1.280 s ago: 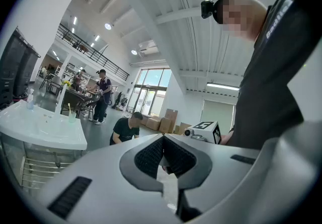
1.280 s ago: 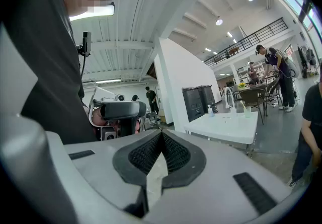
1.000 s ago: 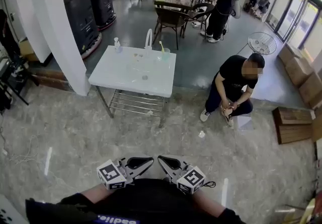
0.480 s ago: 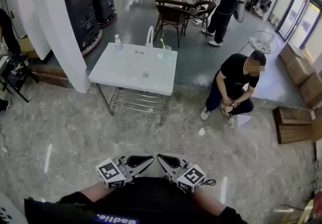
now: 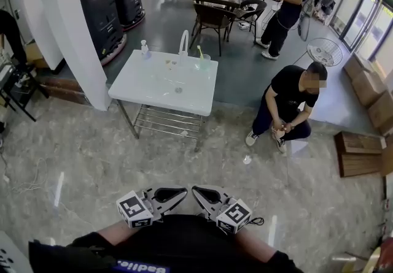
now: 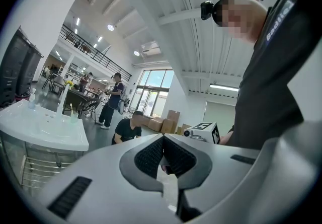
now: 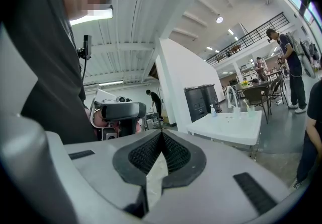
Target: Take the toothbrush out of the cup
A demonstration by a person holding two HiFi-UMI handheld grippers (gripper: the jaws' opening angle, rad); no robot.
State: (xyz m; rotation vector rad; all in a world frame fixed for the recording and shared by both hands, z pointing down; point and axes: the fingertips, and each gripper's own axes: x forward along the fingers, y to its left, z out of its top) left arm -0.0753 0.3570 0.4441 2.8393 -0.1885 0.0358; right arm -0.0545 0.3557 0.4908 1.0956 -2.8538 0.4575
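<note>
Although both grippers have kept their station close against my body over the last second, two things ahead of the jaws have altered: the standing person (image 5: 288, 2) has stepped off to the right, and the table (image 5: 147, 91) sits very slightly differently in the head view. Neither advances the work; I judge the task not begun, with the whole approach outstanding.

Left gripper (image 6: 162, 140): pads meeting at the tips, nothing between them. Right gripper (image 7: 161, 135): likewise closed and empty. The two sets of tips point toward each other, near but apart.

Toothbrush (image 5: 198, 53): upright in the cup (image 5: 202, 63), at the table's far right corner, well ahead of my jaw tips and almost straight on. A faucet (image 5: 182, 42) stands just left of the cup.

Clearances: open floor lies between the jaws and the near table edge. A crouching person (image 5: 285, 103) is ahead and right, near the table's right side, which restricts that flank. A white pillar (image 5: 67, 20) crowds the left corner. Reaching the cup likely means crossing the table top from the near edge
</note>
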